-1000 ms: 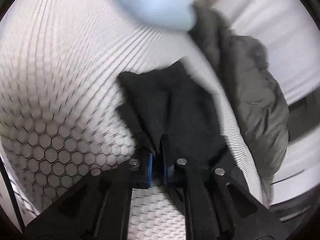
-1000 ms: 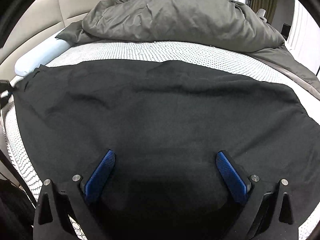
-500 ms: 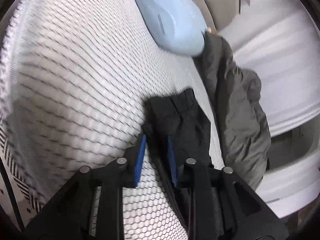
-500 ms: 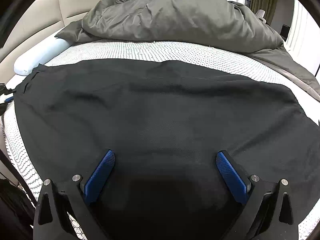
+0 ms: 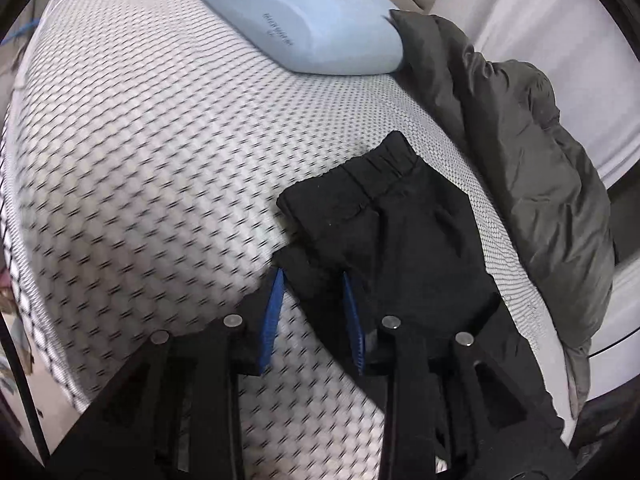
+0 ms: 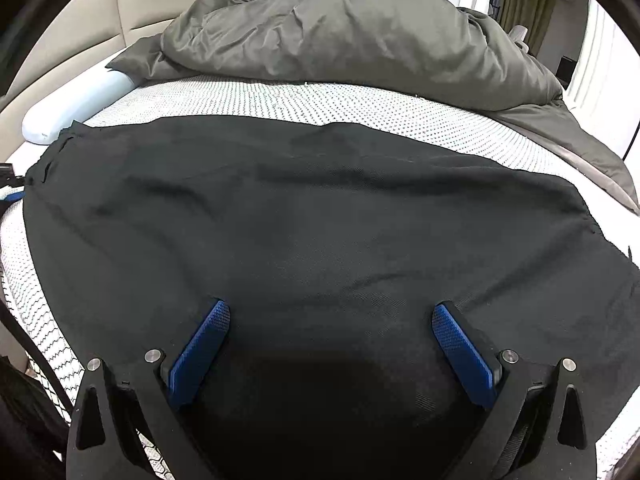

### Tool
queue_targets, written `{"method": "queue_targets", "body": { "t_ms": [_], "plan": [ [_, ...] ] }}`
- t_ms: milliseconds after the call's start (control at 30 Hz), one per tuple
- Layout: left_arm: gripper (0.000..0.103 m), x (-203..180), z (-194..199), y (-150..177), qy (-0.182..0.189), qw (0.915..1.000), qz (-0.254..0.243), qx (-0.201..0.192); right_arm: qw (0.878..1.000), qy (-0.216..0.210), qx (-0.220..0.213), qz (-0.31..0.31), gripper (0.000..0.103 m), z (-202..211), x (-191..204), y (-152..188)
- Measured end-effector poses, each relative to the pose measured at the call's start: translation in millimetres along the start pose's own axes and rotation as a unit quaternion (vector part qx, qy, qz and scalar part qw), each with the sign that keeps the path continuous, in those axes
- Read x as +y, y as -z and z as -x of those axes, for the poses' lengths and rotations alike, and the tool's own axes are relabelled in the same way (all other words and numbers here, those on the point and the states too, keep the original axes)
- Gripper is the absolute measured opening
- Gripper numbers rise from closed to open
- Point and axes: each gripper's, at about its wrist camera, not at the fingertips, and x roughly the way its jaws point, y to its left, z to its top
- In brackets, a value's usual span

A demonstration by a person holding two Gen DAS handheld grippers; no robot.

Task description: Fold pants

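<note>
Black pants lie spread flat across the white patterned mattress, waistband to the left. In the left wrist view the waistband end lies just ahead of my left gripper, which is open, its blue pads on either side of the pants' near corner without clamping it. My right gripper is wide open and empty, hovering over the middle of the pants near their front edge.
A grey duvet is bunched along the far side of the bed and shows at the right in the left wrist view. A pale blue pillow lies at the head, also visible in the right wrist view. A beige headboard stands behind.
My left gripper has opened and let go of the waistband, then drawn back a little. The waistband now lies flat on the mattress. My right gripper has stayed open and still.
</note>
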Motion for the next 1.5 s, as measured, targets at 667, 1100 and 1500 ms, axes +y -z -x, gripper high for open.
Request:
{"method": "queue_targets", "body": {
  "t_ms": [667,1100,1500],
  "plan": [
    [0.014,10.7,35.6,-2.8,-0.055,0.9956,0.028,-0.070,1.000,-0.009,-0.005,0.007,0.102,0.1,-2.4,0.2],
    [0.015,-3.6,-1.7,-25.6,0.044,0.9958,0.079,-0.012,1.000,-0.006,-0.005,0.010,0.102,0.0,-2.0,1.6],
    [0.057,-3.9,-17.0,-41.5,0.072,0.9937,0.085,0.016,1.000,-0.002,-0.003,0.013,0.102,-2.9,-1.6,-1.1]
  ]
}}
